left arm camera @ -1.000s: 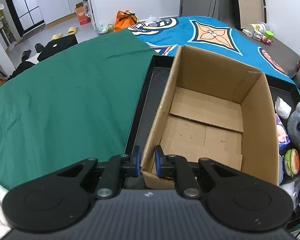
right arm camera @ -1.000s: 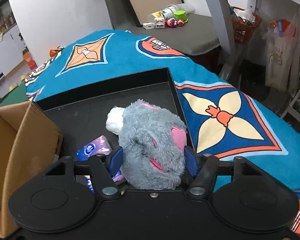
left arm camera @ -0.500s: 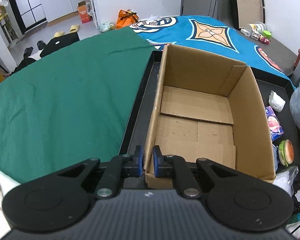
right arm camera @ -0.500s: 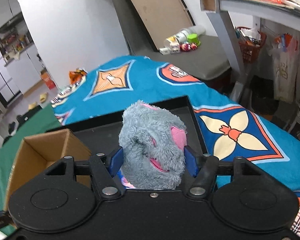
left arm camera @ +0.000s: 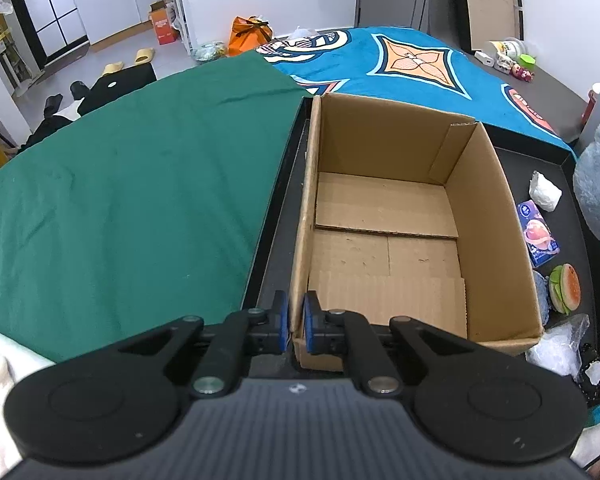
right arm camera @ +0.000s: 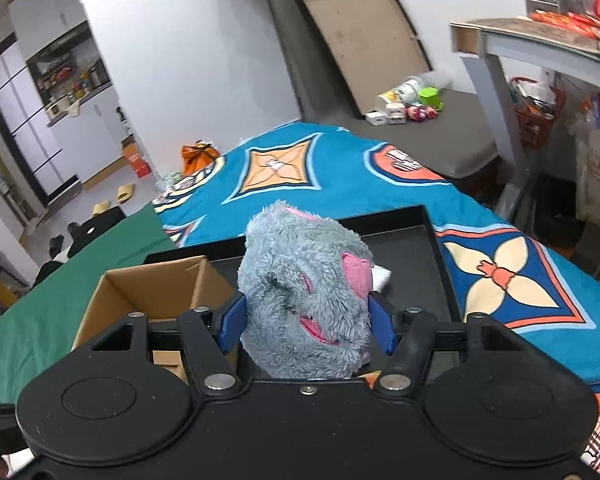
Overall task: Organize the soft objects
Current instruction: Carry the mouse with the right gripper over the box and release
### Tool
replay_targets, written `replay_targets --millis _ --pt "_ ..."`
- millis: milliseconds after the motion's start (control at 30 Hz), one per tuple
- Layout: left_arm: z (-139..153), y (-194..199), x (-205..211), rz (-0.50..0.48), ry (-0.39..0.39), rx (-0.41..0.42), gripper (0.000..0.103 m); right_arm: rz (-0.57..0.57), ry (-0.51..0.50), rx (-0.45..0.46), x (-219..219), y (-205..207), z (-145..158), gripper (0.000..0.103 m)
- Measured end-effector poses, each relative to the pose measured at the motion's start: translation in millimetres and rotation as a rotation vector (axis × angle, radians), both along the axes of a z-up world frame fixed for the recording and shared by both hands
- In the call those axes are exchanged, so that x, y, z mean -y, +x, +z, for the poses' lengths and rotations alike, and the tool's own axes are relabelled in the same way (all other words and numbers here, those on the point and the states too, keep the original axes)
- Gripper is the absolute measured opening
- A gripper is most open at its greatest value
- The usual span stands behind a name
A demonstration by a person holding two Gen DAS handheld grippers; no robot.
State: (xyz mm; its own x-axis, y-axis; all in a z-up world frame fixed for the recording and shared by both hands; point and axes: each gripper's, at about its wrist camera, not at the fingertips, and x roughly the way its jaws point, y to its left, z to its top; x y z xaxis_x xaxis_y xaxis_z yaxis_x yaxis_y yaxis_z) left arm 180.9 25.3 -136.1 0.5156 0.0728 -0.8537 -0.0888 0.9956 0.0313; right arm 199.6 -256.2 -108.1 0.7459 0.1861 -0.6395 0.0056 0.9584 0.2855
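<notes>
1. Green cloth [left arm camera: 132, 184]: covers the left part of the worktop, wrinkled, reaching the left rim of the tray.

2. Black tray [left arm camera: 274, 236]: a shallow tray between the green cloth and the blue patterned cloth [left arm camera: 404, 60]; it carries the box and the loose soft things.

3. Your left hand-held gripper [left arm camera: 296, 322]: closed tight on the near left corner wall of the cardboard box [left arm camera: 476, 216], one blue pad outside the wall, the other inside. You point it steeply down.

4. Cardboard box: open at the top, standing in the left half of the tray, flaps lying flat on its floor, nothing in it.

5. Loose items in the tray, right of the box, from far to near: a white crumpled wad [left arm camera: 545, 192]; a purple printed packet [left arm camera: 538, 234]; a burger-shaped soft toy [left arm camera: 565, 289]; a clear plastic bag [left arm camera: 560, 344] at the near right corner.

6. Grey plush toy [right arm camera: 306, 300]: fluffy, with pink patches; it hangs in the air above the right half of the tray, just right of the box and clear of the tray floor. The left wrist view shows it at the right edge.

7. Your right hand-held gripper [right arm camera: 305, 322]: clamped on the grey plush toy, a blue pad pressed into each flank, jaws about half apart.
</notes>
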Motion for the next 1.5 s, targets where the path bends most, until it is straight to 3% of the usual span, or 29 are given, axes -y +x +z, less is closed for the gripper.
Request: replay_targets --millis 733,1400,1500 --pt "-4 7 4 0.03 0.03 -0.001 0.008 0.195 -0.023 0.064 -58 -13 15 0.062" --pt "1 -1 -17 0.002 -0.106 0.016 0.008 0.328 -0.072 0.079 -117 -1 18 0.063" --pt "1 -4 -21 -0.007 -0.117 0.013 0.008 0.367 -0.053 0.105 -129 1 20 0.069"
